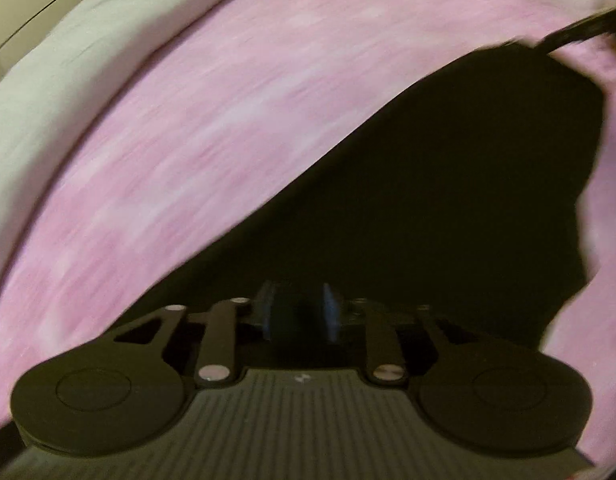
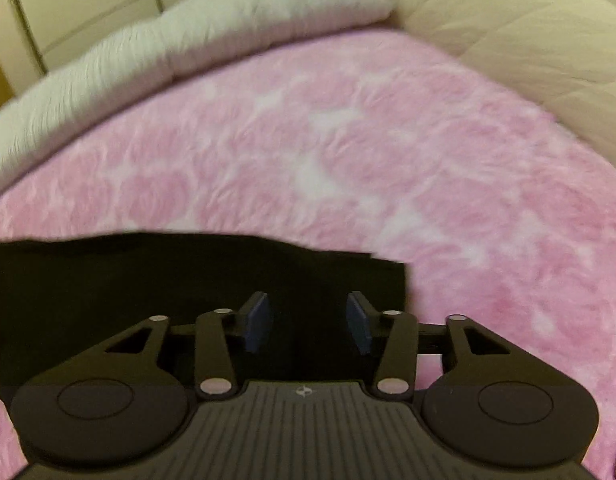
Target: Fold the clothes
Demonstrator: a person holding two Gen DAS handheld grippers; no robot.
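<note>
Pink fluffy blanket (image 2: 387, 152) is filling most of both views, and I am using it as my folding surface; a white furry throw (image 2: 196, 36) is bunching along its far edge, with a cream quilted cushion (image 2: 527, 36) sitting at the far right. On the pink, the black garment (image 1: 447, 168) is lying spread out, its near part running under both grippers.

In the right wrist view I am seeing the right gripper (image 2: 308, 322) with its blue pads standing well apart over the garment's right corner, cloth showing in the gap but not pinched, so that side is released. The left gripper (image 1: 298, 312) is showing a narrower gap with dark cloth behind it; its pads are apart too, and I am reading it as let go, though blur is making the contact hard to judge.

My judgement is that a fold is just being laid down. To do this step well, I am wanting both jaws clear of the cloth before lifting away, so nothing drags the layer askew. Then I am checking that the edges are lining up and smoothing any ridge outward from the middle.
</note>
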